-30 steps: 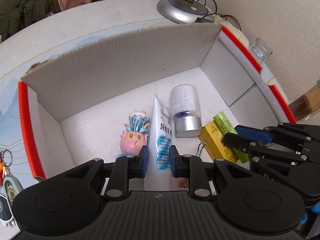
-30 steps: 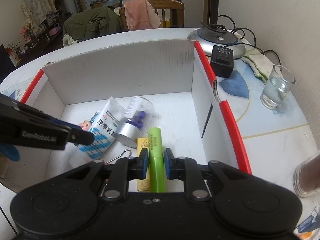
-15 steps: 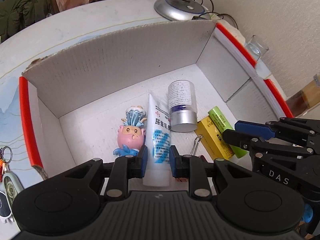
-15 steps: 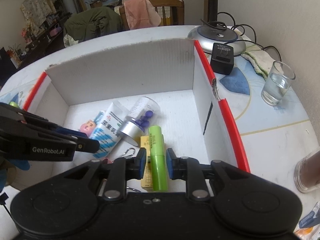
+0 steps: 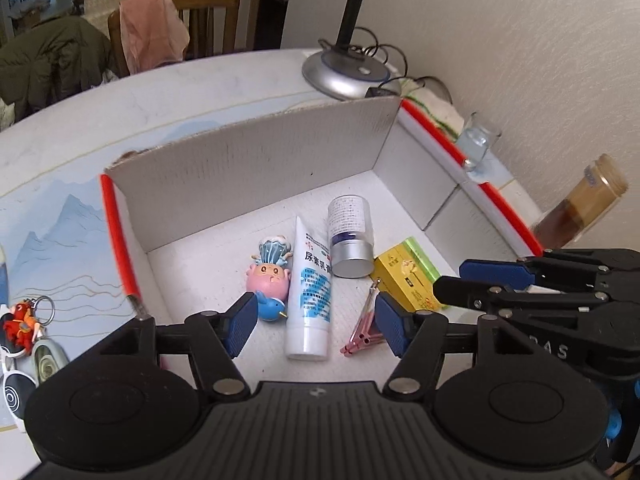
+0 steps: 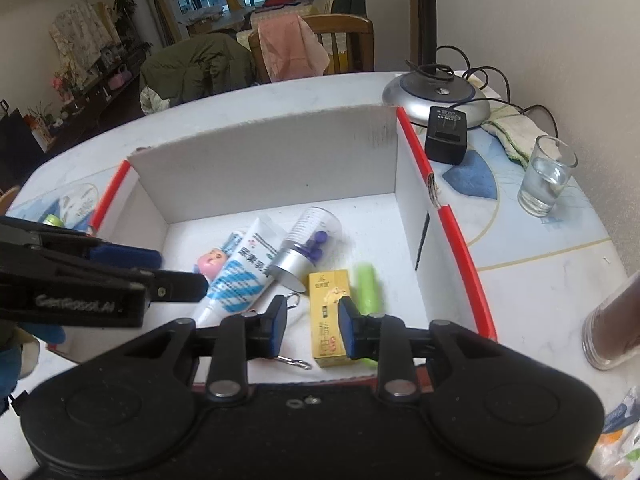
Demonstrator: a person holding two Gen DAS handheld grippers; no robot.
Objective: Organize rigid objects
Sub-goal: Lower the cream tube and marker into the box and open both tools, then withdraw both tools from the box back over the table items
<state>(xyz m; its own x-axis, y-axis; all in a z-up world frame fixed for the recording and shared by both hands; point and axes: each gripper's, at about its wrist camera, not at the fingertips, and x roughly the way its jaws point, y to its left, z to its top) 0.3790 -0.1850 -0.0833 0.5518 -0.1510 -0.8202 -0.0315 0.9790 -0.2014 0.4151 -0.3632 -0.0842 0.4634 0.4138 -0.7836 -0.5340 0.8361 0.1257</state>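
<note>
In the left wrist view, we see the left tool [image 5: 316,322] with its jaws apart, having just been opening; the white tube [image 5: 311,292] lies free between them on the floor of the cardboard box [image 5: 256,168].

In the right wrist view, the right tool [image 6: 312,326] also stands apart, just opening. The green cylinder [image 6: 368,286] lies beside the yellow carton [image 6: 329,312], unclamped. The box rests on the worktop [image 6: 540,280].

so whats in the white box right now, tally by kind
toy figures: 1
cream tubes: 1
clear vials with silver cap: 1
yellow cartons: 1
green tubes: 1
pink clips: 1
total: 6
</note>
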